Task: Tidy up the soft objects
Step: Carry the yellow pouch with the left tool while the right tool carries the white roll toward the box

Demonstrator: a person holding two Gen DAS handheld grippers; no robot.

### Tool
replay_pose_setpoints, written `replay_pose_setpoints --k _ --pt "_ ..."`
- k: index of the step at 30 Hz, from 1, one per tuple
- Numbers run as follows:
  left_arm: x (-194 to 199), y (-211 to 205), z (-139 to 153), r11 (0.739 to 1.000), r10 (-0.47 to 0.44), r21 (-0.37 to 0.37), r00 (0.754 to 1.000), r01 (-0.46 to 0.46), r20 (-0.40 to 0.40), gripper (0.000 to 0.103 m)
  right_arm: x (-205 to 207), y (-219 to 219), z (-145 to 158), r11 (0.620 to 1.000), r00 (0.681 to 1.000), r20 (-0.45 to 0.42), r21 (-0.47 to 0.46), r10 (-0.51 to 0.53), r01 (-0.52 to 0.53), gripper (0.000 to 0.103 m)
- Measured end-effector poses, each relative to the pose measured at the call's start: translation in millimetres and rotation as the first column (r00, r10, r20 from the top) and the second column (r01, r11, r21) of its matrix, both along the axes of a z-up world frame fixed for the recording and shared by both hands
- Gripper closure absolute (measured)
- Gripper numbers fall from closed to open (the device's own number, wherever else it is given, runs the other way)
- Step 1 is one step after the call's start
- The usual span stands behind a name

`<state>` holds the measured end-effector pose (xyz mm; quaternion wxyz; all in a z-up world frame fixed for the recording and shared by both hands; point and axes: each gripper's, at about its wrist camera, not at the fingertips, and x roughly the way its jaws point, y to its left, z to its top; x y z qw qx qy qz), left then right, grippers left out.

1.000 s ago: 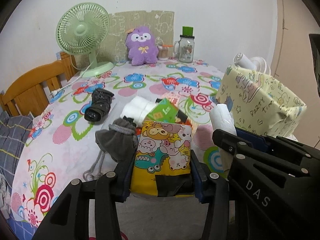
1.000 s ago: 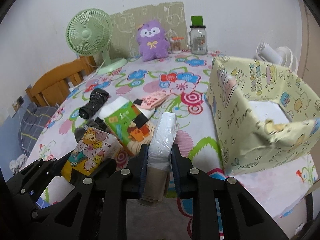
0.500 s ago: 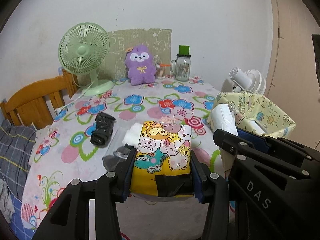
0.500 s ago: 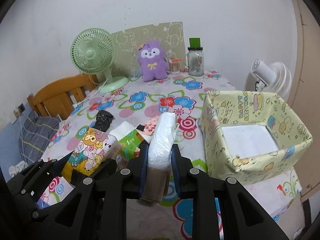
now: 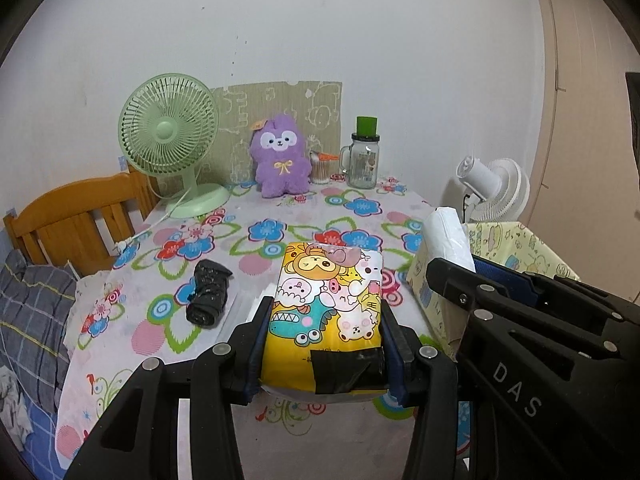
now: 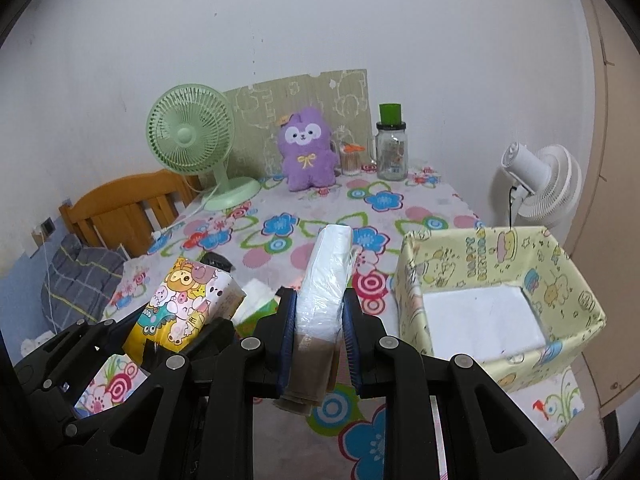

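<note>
The left gripper [image 5: 325,342] is closed on a yellow cartoon tissue pack [image 5: 327,304], which is clamped by its two long sides between the blue pads and held clear above the table [image 5: 280,216]; a patch of black tape is seen on the pack's near end. The right gripper [image 6: 319,332] is closed on a white plastic-wrapped pack [image 6: 326,280], gripped narrow side up, with a brown end hanging below the jaws.

In the left wrist view the right gripper is seen at 3 o'clock of the yellow pack, with the white pack sticking up from it. At 9 o'clock of the yellow pack a black rolled cloth [image 5: 208,298] lies on the flowered tablecloth. In the right wrist view, white and green packs [image 6: 256,304] are partly hidden between the two grippers.

A yellow paper-covered box [image 6: 496,264] stands at 3 o'clock of the white pack, at the table's right edge, open at the top, with a white bottom showing. Behind it a white fan [image 6: 540,184] is seen.

At 12 o'clock, along the wall, a purple plush toy [image 5: 282,158] sits upright, with a green desk fan [image 5: 170,140] at its 9 o'clock and a glass jar with a green lid [image 5: 364,154] at its 3 o'clock. A wooden chair [image 5: 76,220] stands at the table's left edge.
</note>
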<state>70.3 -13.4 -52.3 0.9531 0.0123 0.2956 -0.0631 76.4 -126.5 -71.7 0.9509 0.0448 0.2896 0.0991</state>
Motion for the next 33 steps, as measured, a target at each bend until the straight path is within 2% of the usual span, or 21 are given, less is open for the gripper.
replay_pose_setpoints --k 15,33 --pt "12 -31 17 1.000 -0.005 -0.004 1.000 0.006 0.014 0.054 12 -34 18 1.000 1.000 0.026 0.023 0.012 -0.013 0.078" --pt "29 -87 26 0.997 -0.072 -0.003 0.997 0.072 0.017 0.053 21 -92 25 0.999 0.999 0.033 0.024 -0.038 0.037 0.078"
